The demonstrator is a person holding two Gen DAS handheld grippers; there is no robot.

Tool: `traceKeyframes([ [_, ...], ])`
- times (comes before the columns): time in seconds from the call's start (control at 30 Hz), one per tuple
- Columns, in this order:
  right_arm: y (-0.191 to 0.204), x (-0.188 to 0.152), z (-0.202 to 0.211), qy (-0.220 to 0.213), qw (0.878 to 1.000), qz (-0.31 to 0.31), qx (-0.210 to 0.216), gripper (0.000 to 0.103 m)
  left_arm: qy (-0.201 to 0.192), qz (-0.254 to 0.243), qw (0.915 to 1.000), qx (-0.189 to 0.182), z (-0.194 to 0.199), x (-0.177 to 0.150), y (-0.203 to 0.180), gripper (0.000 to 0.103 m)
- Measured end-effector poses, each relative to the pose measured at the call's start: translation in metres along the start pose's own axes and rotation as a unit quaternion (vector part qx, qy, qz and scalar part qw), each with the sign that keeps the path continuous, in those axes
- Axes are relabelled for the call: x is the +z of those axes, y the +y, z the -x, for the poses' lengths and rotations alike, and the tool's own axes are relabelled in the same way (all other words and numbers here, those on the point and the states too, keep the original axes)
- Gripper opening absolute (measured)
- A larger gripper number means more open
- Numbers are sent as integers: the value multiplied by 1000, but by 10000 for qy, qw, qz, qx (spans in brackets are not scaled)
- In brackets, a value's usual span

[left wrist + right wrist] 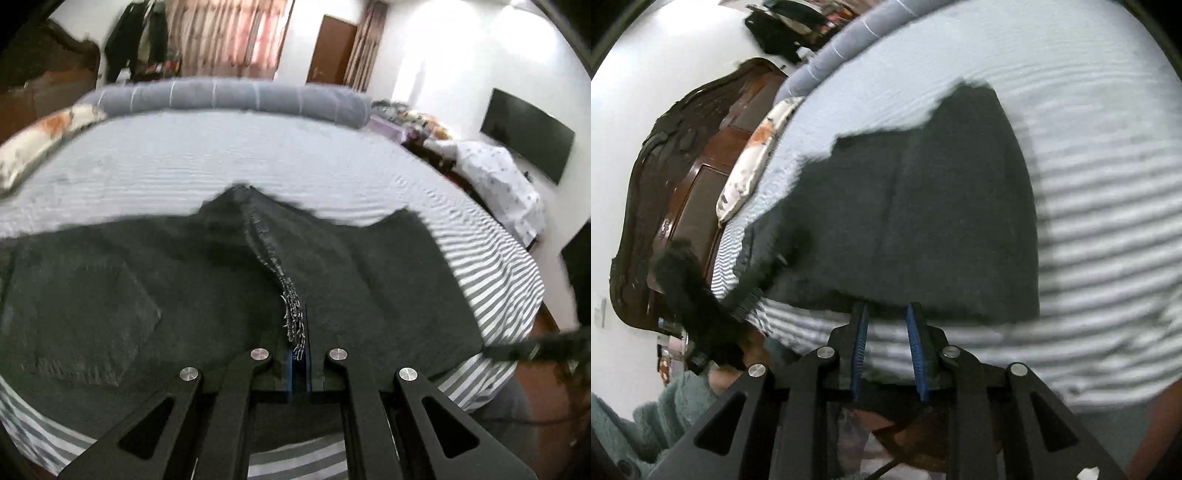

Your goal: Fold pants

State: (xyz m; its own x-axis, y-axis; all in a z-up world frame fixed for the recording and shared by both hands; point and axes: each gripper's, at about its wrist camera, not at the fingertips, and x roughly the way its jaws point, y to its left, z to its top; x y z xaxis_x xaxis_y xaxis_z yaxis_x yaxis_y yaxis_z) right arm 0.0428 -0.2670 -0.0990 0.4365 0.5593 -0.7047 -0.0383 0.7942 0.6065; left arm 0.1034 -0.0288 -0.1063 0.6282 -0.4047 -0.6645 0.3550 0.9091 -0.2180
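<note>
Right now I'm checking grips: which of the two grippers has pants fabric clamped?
The left gripper: its jaws are shut on the frayed edge of the dark pants. The right gripper is open, holding nothing.

Pants [207, 280] on bed [221, 155], bolster [229, 94] behind.

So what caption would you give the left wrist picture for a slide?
Left tool clamped on a frayed seam of dark pants spread on a striped bed.

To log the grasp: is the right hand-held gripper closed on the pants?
No, the right hand-held gripper stands open, only touching the pants edge.
</note>
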Motion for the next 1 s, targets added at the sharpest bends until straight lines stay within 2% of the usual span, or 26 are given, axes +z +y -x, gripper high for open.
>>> traceKeyframes([
  [0.1,6,27,5,-392,9978,221,-481,22,262,445,9987,-29,-14,-6,18,4],
  [0.2,6,58,-1,-595,9925,467,-964,22,302,479,9984,25,-19,-7,22,4],
  [0.37,-6,103,-25,-701,9861,499,-1420,22,281,500,9983,70,-21,-9,22,5],
  [0.47,-23,123,-48,-522,9827,467,-1715,21,344,557,9978,103,-26,-15,27,6],
  [0.5,-31,127,-56,-422,9818,434,-1803,17,347,566,9977,111,-26,-16,27,6],
  [0.57,-47,129,-68,-243,9816,255,-1877,13,379,567,9976,104,-28,-16,29,9],
  [0.63,-54,127,-70,-243,9812,238,-1898,8,438,597,9972,61,-30,-15,31,9],
  [0.73,-54,125,-62,-245,9821,215,-1857,10,620,757,9952,-80,-29,-8,38,10],
  [0.8,-49,122,-56,-246,9831,261,-1794,15,669,824,9943,-49,-23,-2,41,13],
  [0.9,-36,103,-45,-184,9828,436,-1787,16,399,610,9972,148,-4,8,35,20],
  [0.97,-30,87,-36,-117,9831,542,-1743,17,197,476,9985,190,6,14,30,29],
  [1.0,-28,77,-32,-84,9829,598,-1741,18,122,392,9989,220,10,18,26,30],
])
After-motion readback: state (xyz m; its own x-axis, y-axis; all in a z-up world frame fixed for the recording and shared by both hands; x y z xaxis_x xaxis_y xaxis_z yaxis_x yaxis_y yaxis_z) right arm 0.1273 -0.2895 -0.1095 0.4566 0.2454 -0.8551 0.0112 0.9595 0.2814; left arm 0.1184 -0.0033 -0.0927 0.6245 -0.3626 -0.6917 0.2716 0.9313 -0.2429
